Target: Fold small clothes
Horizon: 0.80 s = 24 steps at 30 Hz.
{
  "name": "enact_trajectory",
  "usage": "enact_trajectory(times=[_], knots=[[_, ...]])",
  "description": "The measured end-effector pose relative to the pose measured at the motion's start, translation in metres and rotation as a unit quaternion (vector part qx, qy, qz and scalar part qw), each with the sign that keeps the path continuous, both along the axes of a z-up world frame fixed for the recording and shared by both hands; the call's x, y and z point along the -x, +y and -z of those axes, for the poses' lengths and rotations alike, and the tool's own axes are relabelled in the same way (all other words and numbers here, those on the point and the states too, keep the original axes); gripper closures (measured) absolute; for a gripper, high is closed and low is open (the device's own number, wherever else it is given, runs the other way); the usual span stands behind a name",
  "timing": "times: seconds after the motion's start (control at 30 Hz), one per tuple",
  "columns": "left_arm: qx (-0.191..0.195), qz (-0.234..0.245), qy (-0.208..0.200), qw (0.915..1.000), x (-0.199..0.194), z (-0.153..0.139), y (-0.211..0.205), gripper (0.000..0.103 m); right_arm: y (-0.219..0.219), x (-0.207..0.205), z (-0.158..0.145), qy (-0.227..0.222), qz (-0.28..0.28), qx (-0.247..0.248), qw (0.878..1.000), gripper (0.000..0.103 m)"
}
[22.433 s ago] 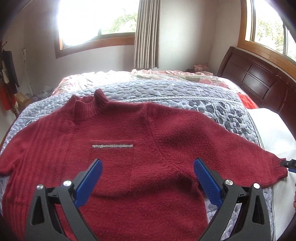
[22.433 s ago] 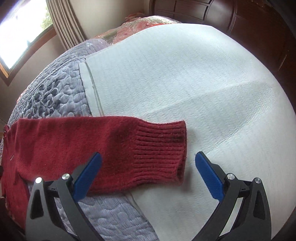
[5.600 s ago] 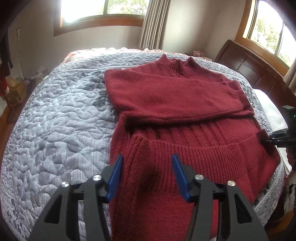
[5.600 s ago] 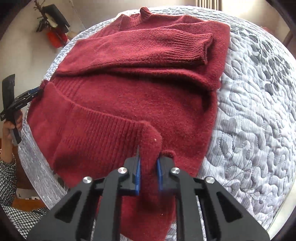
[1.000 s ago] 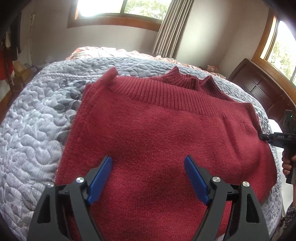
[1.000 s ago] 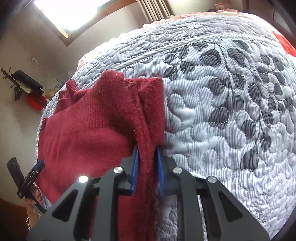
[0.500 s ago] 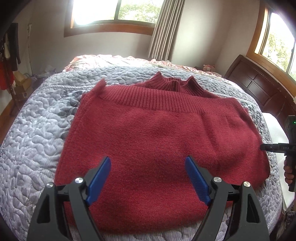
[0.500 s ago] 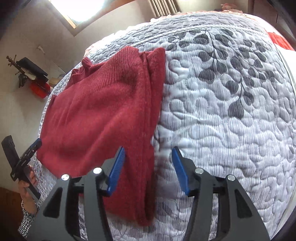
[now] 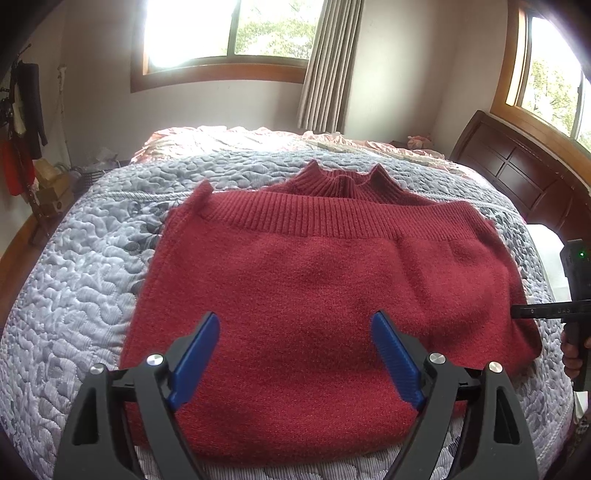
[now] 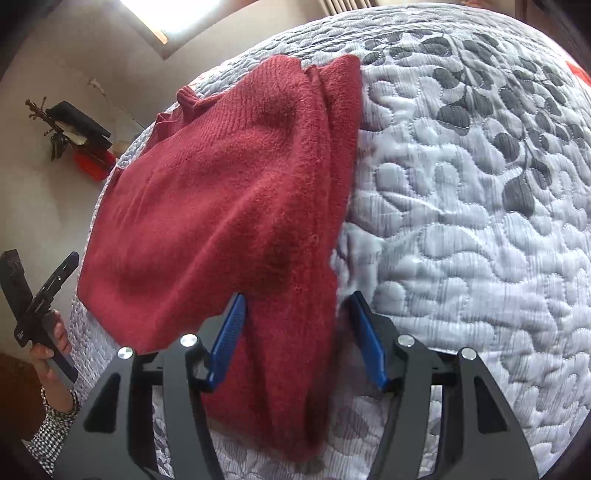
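A dark red knit sweater point(image 9: 325, 295) lies folded on the quilted grey bedspread point(image 9: 81, 295), its ribbed hem laid across just below the collar point(image 9: 343, 181). My left gripper point(image 9: 295, 339) hovers open over the sweater's near edge, nothing between its blue pads. In the right wrist view the same sweater point(image 10: 229, 192) runs from the far collar to the near corner. My right gripper point(image 10: 295, 317) stands open, its fingers to either side of the sweater's right edge without pinching it. The right gripper point(image 9: 554, 312) also shows at the right edge of the left wrist view.
A dark wooden headboard point(image 9: 517, 173) stands at the right, with a white sheet point(image 9: 546, 251) before it. Pink bedding point(image 9: 240, 134) lies at the far end under a window point(image 9: 229, 33). Clutter sits by the left wall point(image 9: 44, 184). A hand holds the left gripper's handle point(image 10: 40, 306).
My right gripper has let go of the sweater's edge and opened, and both grippers have drawn back a little. The folded sweater now lies flat on the bedspread.
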State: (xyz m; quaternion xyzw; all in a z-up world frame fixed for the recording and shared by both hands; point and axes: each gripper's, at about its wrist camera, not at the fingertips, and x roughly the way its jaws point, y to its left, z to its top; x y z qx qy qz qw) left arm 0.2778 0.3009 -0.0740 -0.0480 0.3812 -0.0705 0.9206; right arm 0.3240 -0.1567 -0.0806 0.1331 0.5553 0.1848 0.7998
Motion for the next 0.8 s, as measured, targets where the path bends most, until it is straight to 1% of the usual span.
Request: enact_trajectory(times=[0.03, 0.07, 0.13, 0.2, 0.27, 0.4, 0.47, 0.53, 0.63, 0.73, 0.8], knots=[[-0.001, -0.001, 0.001, 1.0000, -0.001, 0.000, 0.000, 0.018, 0.003, 0.001, 0.001, 0.000, -0.003, 0.001, 1.000, 0.056], [-0.001, -0.002, 0.002, 1.0000, -0.002, 0.001, 0.000, 0.018, 0.007, 0.002, 0.001, -0.004, -0.006, 0.010, 1.000, 0.059], [0.003, -0.001, 0.003, 1.0000, -0.002, 0.001, 0.001, 0.018, 0.013, 0.003, -0.002, -0.010, -0.013, 0.018, 1.000, 0.072], [0.001, 0.000, 0.002, 1.0000, -0.002, 0.002, 0.001, 0.018, 0.014, 0.005, -0.009, -0.012, -0.010, 0.004, 1.000, 0.082], [-0.004, 0.001, 0.001, 1.0000, -0.003, 0.002, 0.000, 0.017, 0.015, 0.009, -0.022, -0.028, -0.012, 0.001, 1.000, 0.084], [-0.003, -0.001, 0.004, 1.0000, -0.007, 0.004, 0.003, 0.017, 0.016, 0.025, -0.060, -0.082, -0.022, -0.016, 0.996, 0.088], [-0.004, -0.003, 0.009, 0.9999, -0.009, 0.009, 0.006, 0.016, 0.015, 0.027, -0.066, -0.095, -0.021, -0.011, 0.995, 0.088], [-0.005, -0.001, 0.022, 0.9997, -0.014, 0.016, 0.008, 0.015, 0.009, 0.023, -0.056, -0.076, -0.012, -0.009, 0.997, 0.089], [-0.011, -0.006, 0.038, 0.9992, -0.019, 0.030, 0.013, 0.015, 0.000, 0.016, -0.032, -0.040, 0.003, -0.009, 0.999, 0.089], [-0.014, -0.009, 0.044, 0.9989, -0.024, 0.042, 0.018, 0.015, -0.010, 0.013, -0.013, -0.014, 0.019, -0.021, 1.000, 0.089], [-0.016, -0.005, 0.045, 0.9989, -0.027, 0.047, 0.019, 0.015, -0.011, 0.012, -0.001, -0.002, 0.024, -0.017, 1.000, 0.089]])
